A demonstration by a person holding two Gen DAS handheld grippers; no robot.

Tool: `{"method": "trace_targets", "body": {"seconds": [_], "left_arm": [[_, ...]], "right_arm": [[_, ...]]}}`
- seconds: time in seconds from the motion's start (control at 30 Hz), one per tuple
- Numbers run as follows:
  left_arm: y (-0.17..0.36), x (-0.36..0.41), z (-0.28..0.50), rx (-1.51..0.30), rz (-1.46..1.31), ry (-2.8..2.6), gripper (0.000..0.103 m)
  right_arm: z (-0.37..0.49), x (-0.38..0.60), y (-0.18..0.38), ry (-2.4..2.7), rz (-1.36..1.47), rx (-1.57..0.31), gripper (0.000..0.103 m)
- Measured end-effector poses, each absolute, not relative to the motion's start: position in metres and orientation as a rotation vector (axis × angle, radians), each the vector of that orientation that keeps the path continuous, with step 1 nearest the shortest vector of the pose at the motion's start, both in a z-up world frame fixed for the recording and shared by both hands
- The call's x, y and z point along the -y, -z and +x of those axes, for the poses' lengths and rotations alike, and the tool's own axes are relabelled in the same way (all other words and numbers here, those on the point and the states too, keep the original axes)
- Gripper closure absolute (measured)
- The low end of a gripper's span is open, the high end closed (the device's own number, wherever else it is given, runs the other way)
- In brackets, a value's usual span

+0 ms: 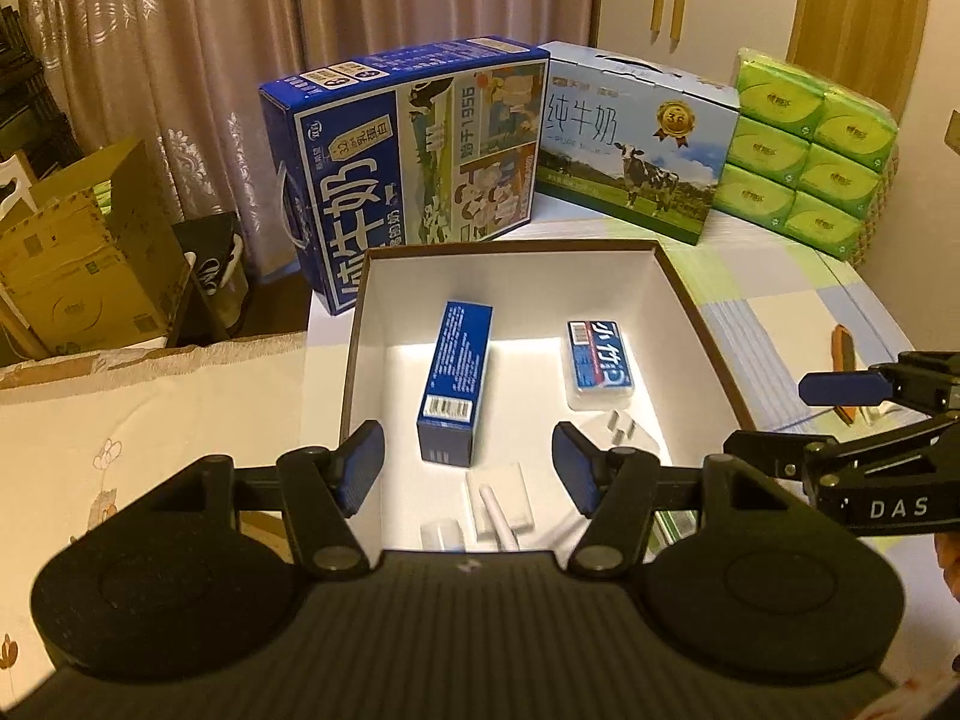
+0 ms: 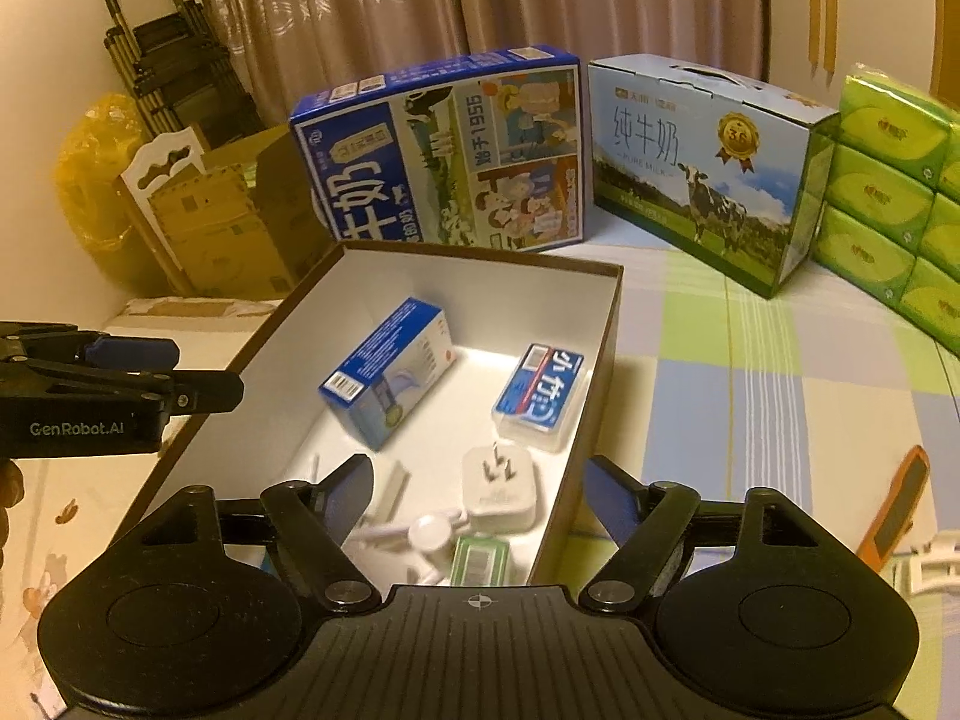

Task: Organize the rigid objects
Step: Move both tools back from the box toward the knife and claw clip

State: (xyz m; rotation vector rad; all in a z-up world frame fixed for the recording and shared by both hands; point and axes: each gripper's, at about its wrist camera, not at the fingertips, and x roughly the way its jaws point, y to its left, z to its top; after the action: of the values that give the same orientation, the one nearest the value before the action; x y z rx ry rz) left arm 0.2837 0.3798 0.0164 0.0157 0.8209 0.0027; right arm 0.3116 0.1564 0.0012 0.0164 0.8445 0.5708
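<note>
An open brown box with a white inside point(image 1: 360, 300) point(image 2: 606, 324) stands on the table. In it lie a blue carton point(image 1: 456, 372) point(image 2: 390, 372), a clear case with a blue label point(image 1: 597, 363) point(image 2: 540, 396), a white plug adapter point(image 2: 498, 489) point(image 1: 621, 423), a small green box point(image 2: 480, 561) and small white parts point(image 1: 498, 504). My left gripper point(image 1: 471, 468) is open and empty above the box's near end. My right gripper point(image 2: 480, 498) is open and empty, its fingers straddling the box's right wall.
Two milk cartons point(image 1: 408, 162) point(image 1: 636, 138) and a stack of green tissue packs point(image 1: 810, 150) stand behind the box. An orange tool point(image 2: 894, 510) lies on the checked cloth to the right. Cardboard boxes point(image 1: 78, 276) stand off the table at left.
</note>
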Motion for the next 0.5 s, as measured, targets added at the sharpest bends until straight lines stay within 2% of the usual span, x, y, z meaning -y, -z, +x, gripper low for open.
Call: {"method": "trace_targets", "body": {"seconds": [0.5], "left_arm": [[-0.019,-0.354,0.214,-0.833,-0.029,-0.010,0.045]], "right_arm": [[0.254,-0.131,-0.010,-0.592,0.025,-0.845,0.028]]}}
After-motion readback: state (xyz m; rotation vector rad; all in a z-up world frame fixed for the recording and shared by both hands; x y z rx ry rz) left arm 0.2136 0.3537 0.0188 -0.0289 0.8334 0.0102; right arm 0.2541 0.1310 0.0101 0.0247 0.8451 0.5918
